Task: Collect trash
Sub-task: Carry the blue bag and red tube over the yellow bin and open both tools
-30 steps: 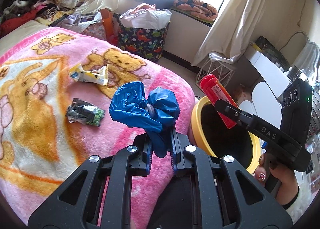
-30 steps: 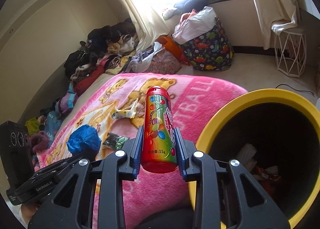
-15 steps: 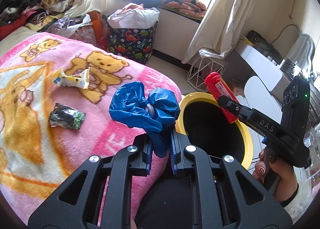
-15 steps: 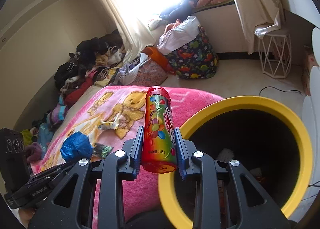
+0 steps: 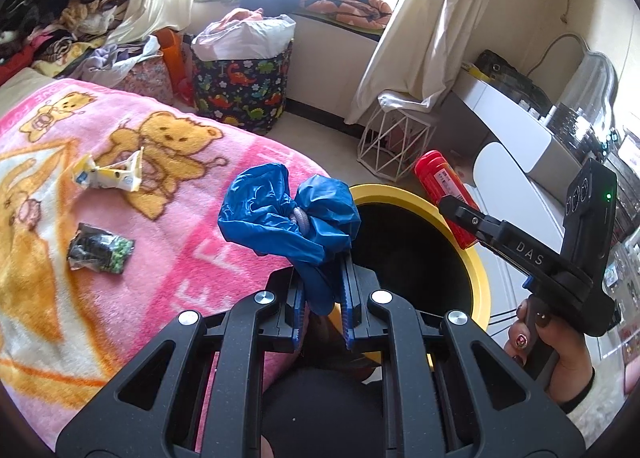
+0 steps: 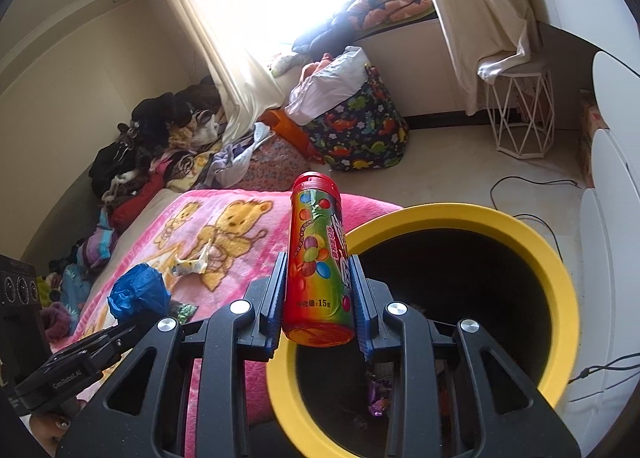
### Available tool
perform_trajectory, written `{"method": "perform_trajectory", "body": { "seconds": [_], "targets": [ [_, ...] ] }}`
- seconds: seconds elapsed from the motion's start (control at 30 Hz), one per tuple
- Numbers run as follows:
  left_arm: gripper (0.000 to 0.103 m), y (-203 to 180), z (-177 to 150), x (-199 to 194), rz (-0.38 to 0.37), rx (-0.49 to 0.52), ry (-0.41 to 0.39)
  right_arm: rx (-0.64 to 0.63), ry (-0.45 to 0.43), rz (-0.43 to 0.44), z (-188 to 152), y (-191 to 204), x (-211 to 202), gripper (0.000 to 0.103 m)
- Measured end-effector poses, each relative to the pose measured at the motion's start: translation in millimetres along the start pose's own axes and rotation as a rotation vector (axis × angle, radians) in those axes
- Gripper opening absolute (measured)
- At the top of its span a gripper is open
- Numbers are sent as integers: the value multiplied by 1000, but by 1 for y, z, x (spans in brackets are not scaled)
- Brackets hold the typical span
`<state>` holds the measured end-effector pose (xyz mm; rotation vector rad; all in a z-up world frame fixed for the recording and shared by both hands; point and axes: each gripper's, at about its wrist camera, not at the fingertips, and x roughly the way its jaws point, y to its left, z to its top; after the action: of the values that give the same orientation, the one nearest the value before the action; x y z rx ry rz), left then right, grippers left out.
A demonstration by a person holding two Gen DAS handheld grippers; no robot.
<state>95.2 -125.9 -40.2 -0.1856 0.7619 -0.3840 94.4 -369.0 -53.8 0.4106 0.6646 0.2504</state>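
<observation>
The right hand-held gripper (image 6: pixel 318 310) is clamped on a red candy tube (image 6: pixel 318 266), long axis along the fingers, cap pointing away, over the near-left rim of the yellow trash bin (image 6: pixel 552 270). The left hand-held gripper (image 5: pixel 320 298) grips a crumpled blue plastic bag (image 5: pixel 288 218) at the bed's (image 5: pixel 192 278) edge, just left of the bin. Two wrappers (image 5: pixel 108 176) lie farther left on the blanket.

Left claw (image 5: pixel 320 310): jaws nearly closed, clamped on blue plastic bag (image 5: pixel 288 218), which bunches up just ahead of the tips. Right claw (image 6: pixel 318 298): jaws pressed to both sides of candy tube (image 6: pixel 318 262), held upright. Right hand (image 5: pixel 556 350) wraps handle from below, nails painted dark.
</observation>
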Motion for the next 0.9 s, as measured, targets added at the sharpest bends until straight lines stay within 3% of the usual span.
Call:
{"method": "perform_trajectory", "body": {
  "seconds": [0.9],
  "targets": [
    [9, -59, -4, 42, -72, 117, 63, 113, -27, -99, -5, -60, -26, 28]
  ]
}}
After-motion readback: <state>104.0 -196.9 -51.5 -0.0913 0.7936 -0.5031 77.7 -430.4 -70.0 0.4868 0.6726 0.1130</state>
